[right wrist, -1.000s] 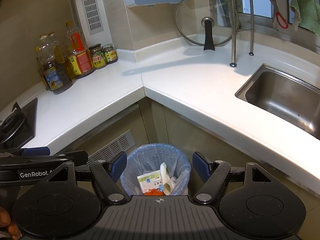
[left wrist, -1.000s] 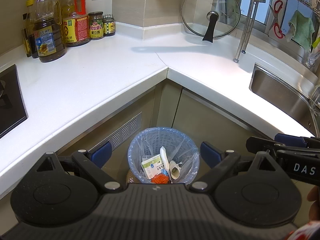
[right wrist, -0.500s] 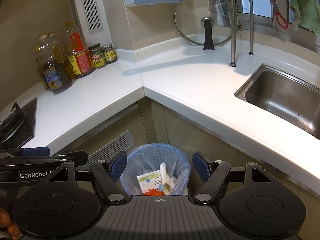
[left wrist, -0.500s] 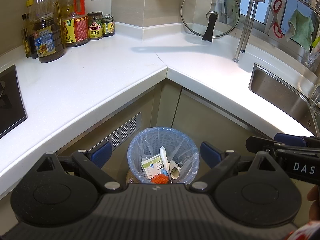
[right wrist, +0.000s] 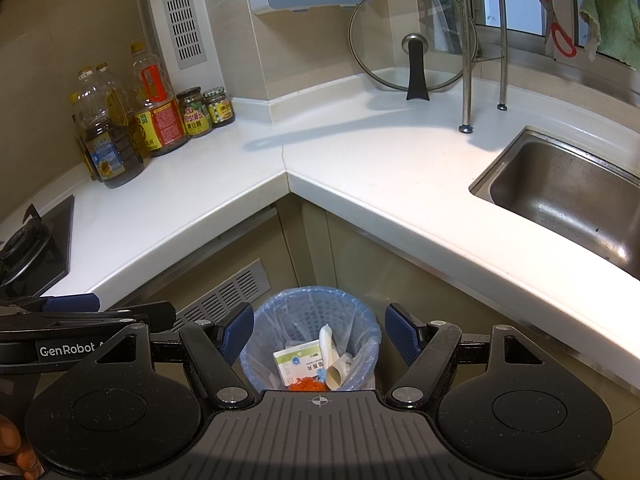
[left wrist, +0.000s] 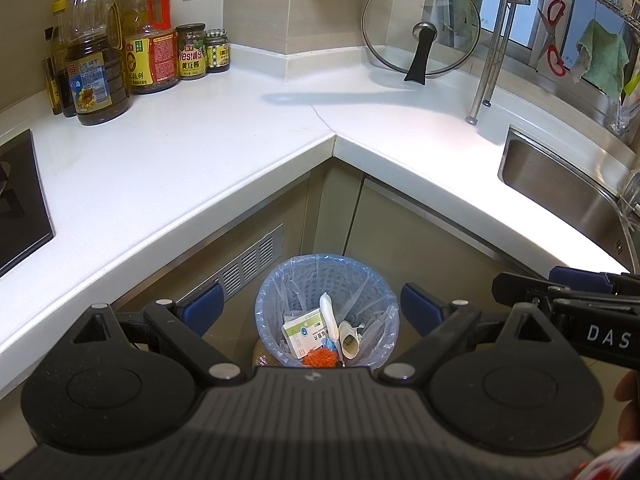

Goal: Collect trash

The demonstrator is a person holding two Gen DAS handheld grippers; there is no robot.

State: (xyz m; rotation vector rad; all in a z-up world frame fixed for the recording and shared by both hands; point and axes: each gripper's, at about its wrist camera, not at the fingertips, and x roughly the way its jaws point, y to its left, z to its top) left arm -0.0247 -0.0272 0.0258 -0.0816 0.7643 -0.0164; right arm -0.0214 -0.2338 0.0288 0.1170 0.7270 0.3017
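A round bin with a blue plastic liner stands on the floor in the inner corner of the counter. Inside lie a white and green medicine box, a white tube, a rolled paper cone and orange scraps. My left gripper hovers open above the bin, nothing between its blue pads. My right gripper is likewise open and empty over the bin. Each gripper shows at the edge of the other's view.
The white L-shaped counter wraps around the bin. Oil bottles and jars stand at the back left, a hob at far left, a glass lid at the back, a steel sink and rack legs on the right.
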